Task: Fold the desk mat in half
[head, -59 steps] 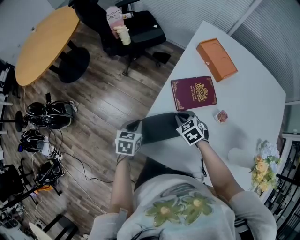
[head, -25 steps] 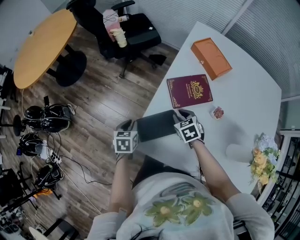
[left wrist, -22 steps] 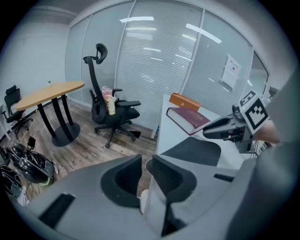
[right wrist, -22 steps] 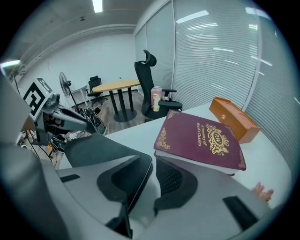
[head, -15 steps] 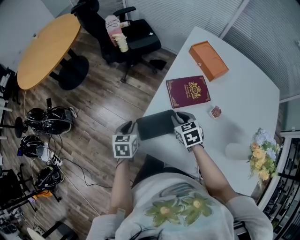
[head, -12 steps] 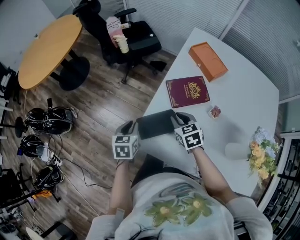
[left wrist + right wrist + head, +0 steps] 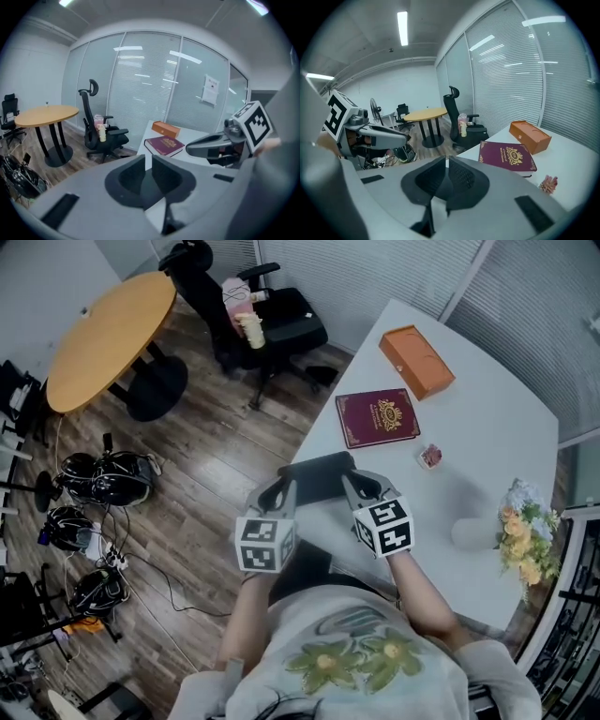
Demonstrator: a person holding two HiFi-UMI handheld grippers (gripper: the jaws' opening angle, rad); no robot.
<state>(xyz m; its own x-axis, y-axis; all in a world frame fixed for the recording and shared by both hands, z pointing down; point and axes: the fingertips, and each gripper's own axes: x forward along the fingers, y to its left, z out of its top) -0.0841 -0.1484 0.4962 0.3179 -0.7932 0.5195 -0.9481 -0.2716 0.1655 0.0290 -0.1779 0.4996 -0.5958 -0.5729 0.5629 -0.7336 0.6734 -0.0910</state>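
The dark grey desk mat lies at the white table's near left edge, in a compact rectangle. My left gripper reaches its near left corner and my right gripper its near right corner. In the left gripper view the left gripper shows its jaws almost together and closing a little. In the right gripper view the right gripper is closing, down to a narrow slit. Dark material fills the lower part of both slits. The mat's gripped edges are hidden by the jaws.
A maroon book lies just beyond the mat, with an orange box farther back. A small pink item and flowers sit to the right. On the wooden floor to the left stand an office chair and a round table.
Both grippers have come up toward the camera and back toward the person, their marker cubes now larger. Their fingers stay at the mat's near corners. The mat remains by the table edge.
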